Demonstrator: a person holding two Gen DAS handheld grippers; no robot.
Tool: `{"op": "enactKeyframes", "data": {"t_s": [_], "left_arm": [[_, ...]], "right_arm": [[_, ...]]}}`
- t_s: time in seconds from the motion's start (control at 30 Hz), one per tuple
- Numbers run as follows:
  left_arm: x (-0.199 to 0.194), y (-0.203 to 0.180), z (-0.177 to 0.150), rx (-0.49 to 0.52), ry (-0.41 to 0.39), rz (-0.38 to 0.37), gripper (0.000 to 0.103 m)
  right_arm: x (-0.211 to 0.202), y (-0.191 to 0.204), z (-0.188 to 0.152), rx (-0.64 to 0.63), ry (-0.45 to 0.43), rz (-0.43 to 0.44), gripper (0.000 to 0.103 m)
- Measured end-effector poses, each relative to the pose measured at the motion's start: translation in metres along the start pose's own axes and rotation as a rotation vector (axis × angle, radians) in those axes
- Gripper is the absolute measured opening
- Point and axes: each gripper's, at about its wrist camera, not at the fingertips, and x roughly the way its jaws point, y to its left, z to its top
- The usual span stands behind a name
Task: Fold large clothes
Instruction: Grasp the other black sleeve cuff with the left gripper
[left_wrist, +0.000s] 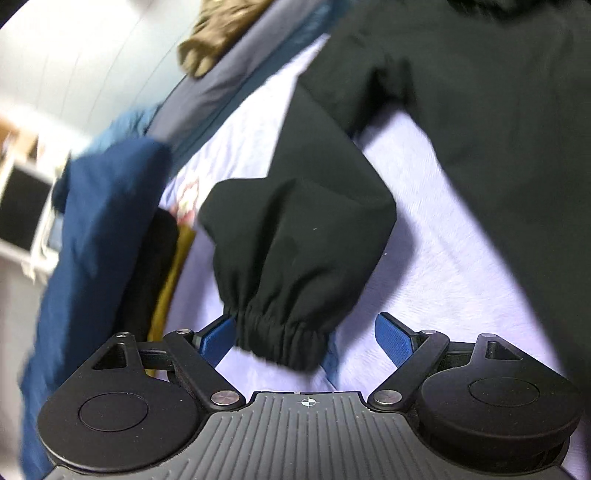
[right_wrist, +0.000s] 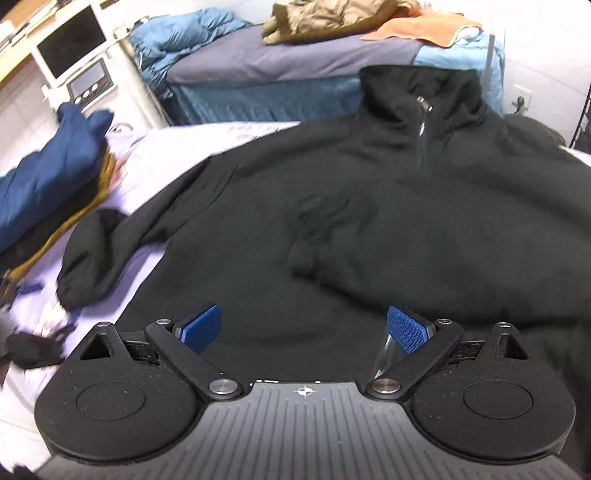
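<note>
A large black zip-neck jacket (right_wrist: 369, 206) lies spread flat on a pale lilac bed sheet (left_wrist: 424, 240), collar at the far side. Its left sleeve bends back, and the elastic cuff (left_wrist: 280, 336) lies between the fingers of my left gripper (left_wrist: 306, 336), which is open; the jaws stand wide on either side of the cuff. The same sleeve shows in the right wrist view (right_wrist: 92, 254). My right gripper (right_wrist: 303, 328) is open and empty, hovering over the jacket's lower front.
A pile of folded clothes, navy on top (right_wrist: 48, 173) with mustard and black below, sits at the sheet's left edge. A second bed (right_wrist: 280, 62) behind carries olive and orange garments. A white shelf unit (right_wrist: 74, 55) stands at far left.
</note>
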Motion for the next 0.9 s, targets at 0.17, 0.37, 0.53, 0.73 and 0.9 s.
{"op": "enactKeyframes", "data": {"t_s": [0.17, 0.37, 0.53, 0.73, 0.9], "left_arm": [[0.03, 0.009, 0.019, 0.028, -0.016, 0.016, 0.103], [0.029, 0.069, 0.036, -0.161, 0.049, -0.184, 0.083], [0.009, 0.197, 0.017, -0.789, 0.075, -0.545, 0.064], [-0.008, 0.289, -0.034, -1.2, 0.081, -0.755, 0.065], [-0.009, 0.275, -0.027, -1.175, 0.117, -0.764, 0.068]], "right_arm": [[-0.014, 0.012, -0.02, 0.057, 0.006, -0.042, 0.097], [-0.014, 0.015, -0.026, 0.091, 0.013, -0.051, 0.097], [-0.015, 0.018, -0.026, 0.094, 0.008, -0.029, 0.097], [-0.014, 0.021, -0.022, 0.112, 0.007, -0.002, 0.097], [-0.009, 0.02, -0.021, 0.148, 0.027, 0.033, 0.097]]}}
